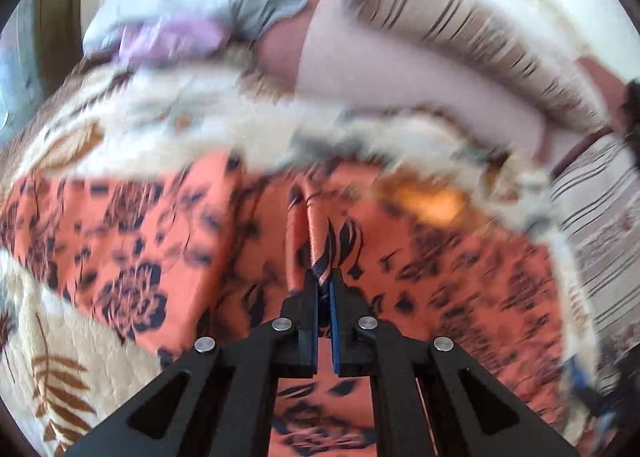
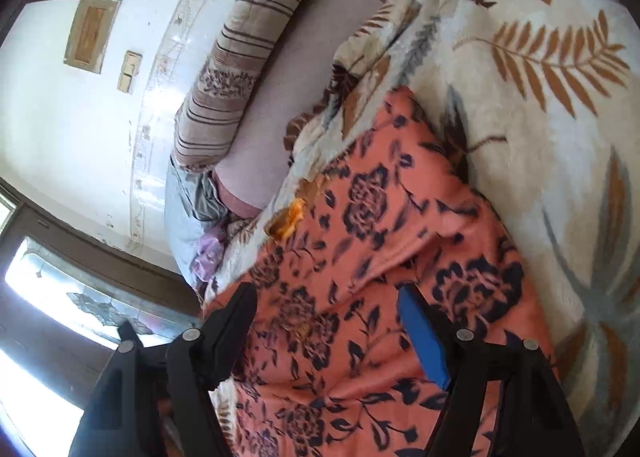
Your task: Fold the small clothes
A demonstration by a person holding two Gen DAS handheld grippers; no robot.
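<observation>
The orange floral garment (image 2: 360,257) is lying across the leaf-print blanket (image 2: 560,105), its long axis running from lower centre toward the upper middle of the right wrist frame. The left gripper (image 1: 325,277) is pinching a raised ridge of it, jaws closed; through the blur it looks like an edge. The right gripper (image 2: 328,297) is hovering over it with jaws apart, holding nothing. A fold seems to be starting; next, the right likely needs a matching hold.

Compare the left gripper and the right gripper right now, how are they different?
The left gripper is shut, pinching a ridge of the orange floral cloth; the right gripper stands open, its fingers apart above that cloth with nothing pinched. The left wrist view is smeared with blur, the right wrist view mostly sharp. Both have black fingers with blue pads and are over the same cloth.
</observation>
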